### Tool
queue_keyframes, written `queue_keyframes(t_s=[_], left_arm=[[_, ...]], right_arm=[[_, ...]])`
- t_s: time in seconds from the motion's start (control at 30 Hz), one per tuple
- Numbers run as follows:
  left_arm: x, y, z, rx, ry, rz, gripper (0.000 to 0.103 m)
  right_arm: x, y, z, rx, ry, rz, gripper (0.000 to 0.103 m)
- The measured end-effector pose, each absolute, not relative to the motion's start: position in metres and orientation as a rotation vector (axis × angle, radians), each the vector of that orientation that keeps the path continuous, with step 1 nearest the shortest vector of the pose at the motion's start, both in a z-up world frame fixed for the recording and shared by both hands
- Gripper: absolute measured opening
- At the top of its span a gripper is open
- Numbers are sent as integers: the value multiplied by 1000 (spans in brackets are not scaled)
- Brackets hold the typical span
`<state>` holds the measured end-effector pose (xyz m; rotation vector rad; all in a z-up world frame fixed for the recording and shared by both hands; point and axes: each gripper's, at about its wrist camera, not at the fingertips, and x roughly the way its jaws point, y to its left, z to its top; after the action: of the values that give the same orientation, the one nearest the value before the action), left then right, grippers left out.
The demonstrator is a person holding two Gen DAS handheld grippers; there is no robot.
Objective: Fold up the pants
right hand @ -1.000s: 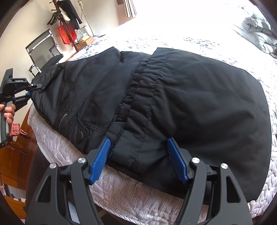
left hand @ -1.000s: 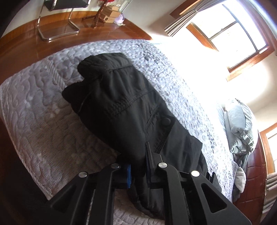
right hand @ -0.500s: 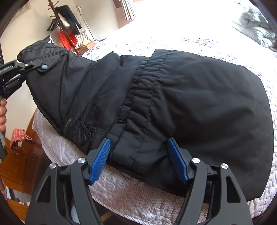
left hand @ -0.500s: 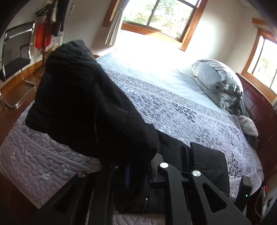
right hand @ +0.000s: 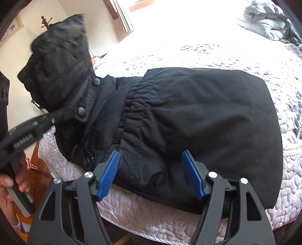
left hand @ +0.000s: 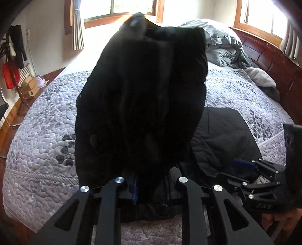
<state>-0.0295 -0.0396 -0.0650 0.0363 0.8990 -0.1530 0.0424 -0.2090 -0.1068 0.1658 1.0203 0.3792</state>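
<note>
Pants [right hand: 188, 113] on quilted bed [right hand: 207, 54] — sunlit window [left hand: 120, 7].

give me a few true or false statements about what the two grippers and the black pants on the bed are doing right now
1. The left gripper is shut on the pants. True.
2. The right gripper is clamped on the fabric. False: its jaws stand open at the pants' near edge.
3. All of the pants lie flat on the bed. False: one end is lifted.
4. A bundled grey blanket lies at the bed's far end. True.
</note>
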Motion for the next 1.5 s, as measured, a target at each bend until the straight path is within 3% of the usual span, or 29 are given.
queue_keyframes(t_s=[0.37, 0.67, 0.77, 0.87, 0.97, 1.07, 1.23, 1.37, 1.5], left_arm=[[-31, -64, -92, 94, 1007, -212, 38], [-39, -44, -87, -33, 1051, -219, 53], [-39, -40, -81, -103, 1074, -251, 53], [-40, -31, -71, -142, 1064, -258, 63], [-38, -15, -68, -215, 1046, -235, 66], [-31, 1, -73, -220, 1030, -96, 78], [-12, 2, -103, -159, 1087, -10, 78], [-11, -2, -114, -91, 1093, 4, 96], [-16, 8, -117, -140, 1092, 7, 100]], right_arm=[[39, -218, -110, 196, 1038, 397, 74], [38, -218, -103, 222, 1043, 429, 79], [38, -225, -100, 268, 1041, 435, 79], [40, -231, -95, 294, 1027, 435, 79], [45, -234, -88, 316, 1011, 436, 80], [53, -234, -81, 343, 996, 443, 83], [75, -221, -76, 339, 998, 455, 83], [87, -208, -80, 287, 1025, 435, 83], [97, -200, -93, 278, 1057, 425, 83]])
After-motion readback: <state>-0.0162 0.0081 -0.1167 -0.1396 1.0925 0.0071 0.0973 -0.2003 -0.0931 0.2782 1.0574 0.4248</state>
